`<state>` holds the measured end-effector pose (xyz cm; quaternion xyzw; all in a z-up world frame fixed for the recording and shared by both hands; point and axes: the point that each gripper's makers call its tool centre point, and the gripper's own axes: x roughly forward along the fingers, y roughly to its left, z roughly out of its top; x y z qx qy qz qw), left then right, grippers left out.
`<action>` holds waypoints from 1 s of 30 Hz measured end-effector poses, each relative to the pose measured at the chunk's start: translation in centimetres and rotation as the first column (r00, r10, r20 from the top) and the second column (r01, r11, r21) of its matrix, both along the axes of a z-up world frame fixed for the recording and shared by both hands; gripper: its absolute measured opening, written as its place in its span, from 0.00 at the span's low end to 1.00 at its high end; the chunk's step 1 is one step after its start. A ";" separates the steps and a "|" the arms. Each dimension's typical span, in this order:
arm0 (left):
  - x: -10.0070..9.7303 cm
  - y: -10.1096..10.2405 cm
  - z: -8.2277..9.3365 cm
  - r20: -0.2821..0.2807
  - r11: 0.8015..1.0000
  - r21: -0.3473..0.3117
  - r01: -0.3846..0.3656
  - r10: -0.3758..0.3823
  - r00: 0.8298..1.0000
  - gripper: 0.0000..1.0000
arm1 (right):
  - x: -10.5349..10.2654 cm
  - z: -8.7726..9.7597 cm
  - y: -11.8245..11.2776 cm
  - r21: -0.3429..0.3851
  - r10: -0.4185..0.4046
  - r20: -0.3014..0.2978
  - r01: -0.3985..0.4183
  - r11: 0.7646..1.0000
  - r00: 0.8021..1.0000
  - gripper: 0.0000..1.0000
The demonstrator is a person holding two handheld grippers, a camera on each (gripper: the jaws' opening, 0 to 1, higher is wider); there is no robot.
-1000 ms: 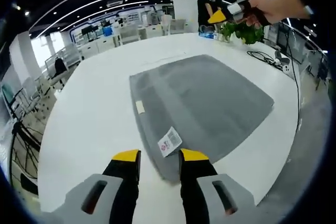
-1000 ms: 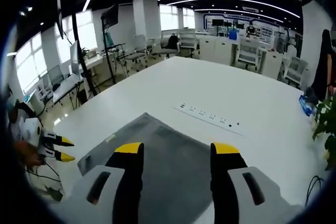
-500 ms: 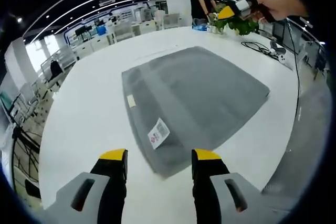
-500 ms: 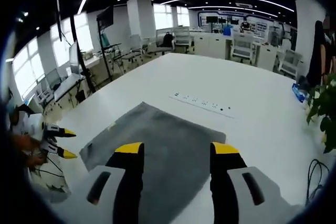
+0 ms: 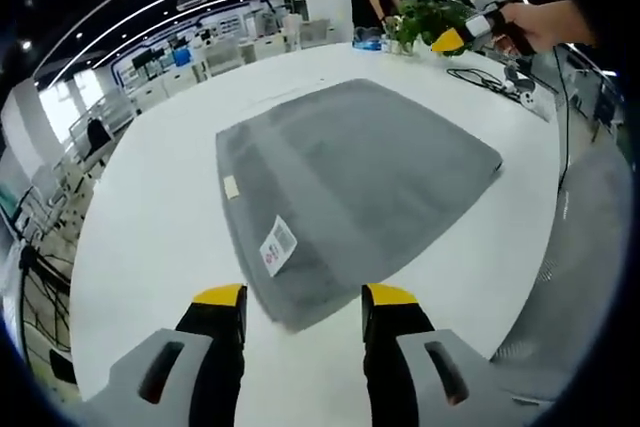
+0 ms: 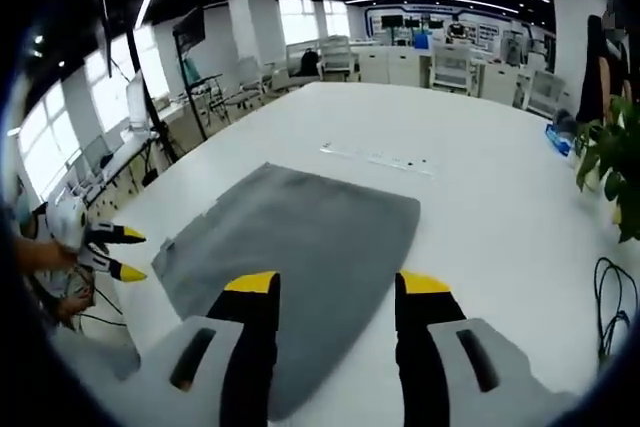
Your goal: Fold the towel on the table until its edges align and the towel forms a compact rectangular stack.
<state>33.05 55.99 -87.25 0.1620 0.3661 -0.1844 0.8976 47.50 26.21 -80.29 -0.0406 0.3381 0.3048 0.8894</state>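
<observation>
A: Where is the towel (image 5: 355, 187) sitting relative to your grippers?

B: It is lying flat on the white table (image 5: 150, 227), and you are holding the left gripper (image 5: 302, 299) spread and empty just short of its near corner by the label (image 5: 278, 245).

A: And the other one?

B: Your right gripper (image 6: 338, 289) is hovering spread over the opposite edge, so the towel's length is running between your two hands.

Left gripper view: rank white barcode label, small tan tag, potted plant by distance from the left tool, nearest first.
1. white barcode label, on the towel's near corner, just ahead of the left tool.
2. small tan tag, further along the towel's left edge.
3. potted plant, at the table's far end.
</observation>
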 end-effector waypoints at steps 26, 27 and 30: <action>0.4 0.1 -3.0 -0.090 0.999 -0.045 0.002 -0.006 0.996 0.29 | -8.9 -9.0 0.0 -0.103 0.117 -0.177 -0.136 0.985 0.977 0.27; 0.4 0.1 -3.0 -0.093 0.999 -0.048 0.000 -0.004 0.996 0.29 | -9.1 -9.2 0.0 -0.098 0.120 -0.188 -0.140 0.985 0.975 0.25; 0.6 0.0 -2.9 -0.091 0.999 -0.051 0.000 -0.005 0.996 0.27 | -10.0 -9.8 0.5 -0.086 0.140 -0.204 -0.161 0.983 0.969 0.24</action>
